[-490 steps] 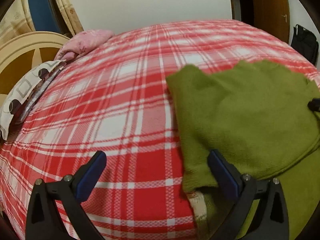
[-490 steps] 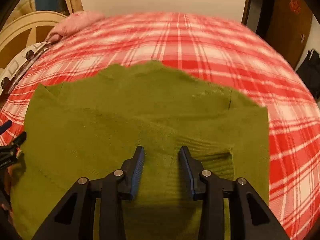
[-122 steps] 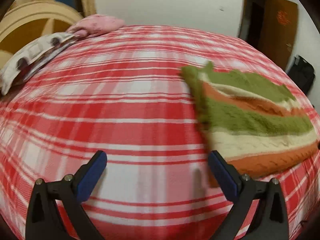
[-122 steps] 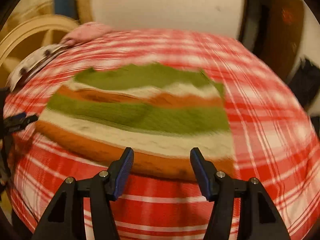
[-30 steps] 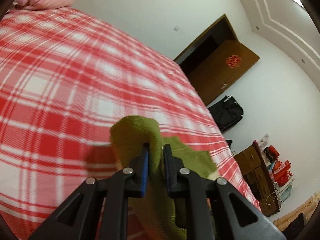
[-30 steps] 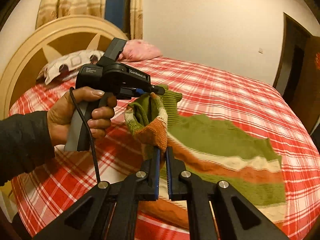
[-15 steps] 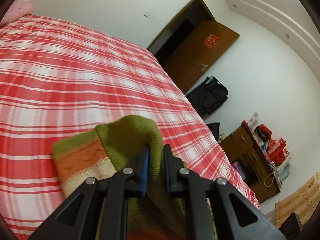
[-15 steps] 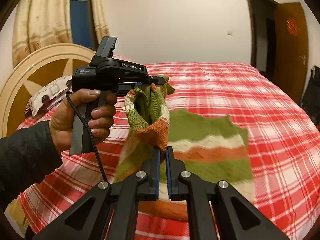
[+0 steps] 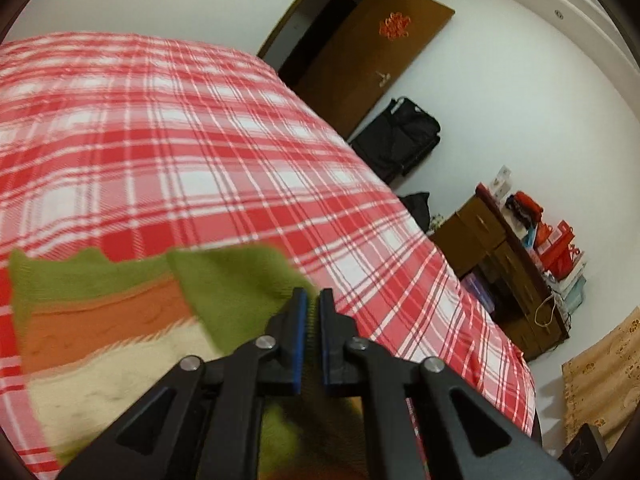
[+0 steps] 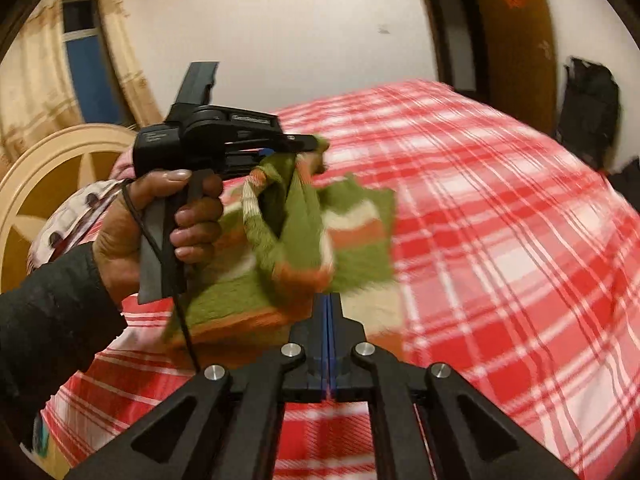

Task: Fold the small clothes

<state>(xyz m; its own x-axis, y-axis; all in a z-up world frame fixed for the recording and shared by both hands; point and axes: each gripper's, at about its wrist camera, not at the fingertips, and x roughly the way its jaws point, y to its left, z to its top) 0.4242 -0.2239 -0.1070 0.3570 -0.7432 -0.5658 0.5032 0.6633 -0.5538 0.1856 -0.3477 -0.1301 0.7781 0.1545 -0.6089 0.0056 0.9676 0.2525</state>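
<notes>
A green, orange and cream striped knit sweater (image 10: 360, 236) lies on the red plaid bed (image 10: 500, 240), with one edge lifted. My left gripper (image 9: 313, 304) is shut on a green fold of the sweater (image 9: 232, 284) and holds it above the bed. In the right wrist view the left gripper (image 10: 312, 144) is held by a hand at upper left, with the knit hanging from it. My right gripper (image 10: 328, 300) is shut on the sweater's orange lower edge (image 10: 300, 280). The picture is blurred by motion.
A round wooden headboard (image 10: 52, 168) and patterned pillow (image 10: 68, 216) are at the left. A brown door (image 9: 360, 60), black bag (image 9: 400, 136) and cluttered wooden dresser (image 9: 512, 264) stand beyond the bed's right side.
Both grippers, still shut on the sweater, have carried its lifted edge across toward the far side of the bed. More of the folded stripes now shows in the left wrist view.
</notes>
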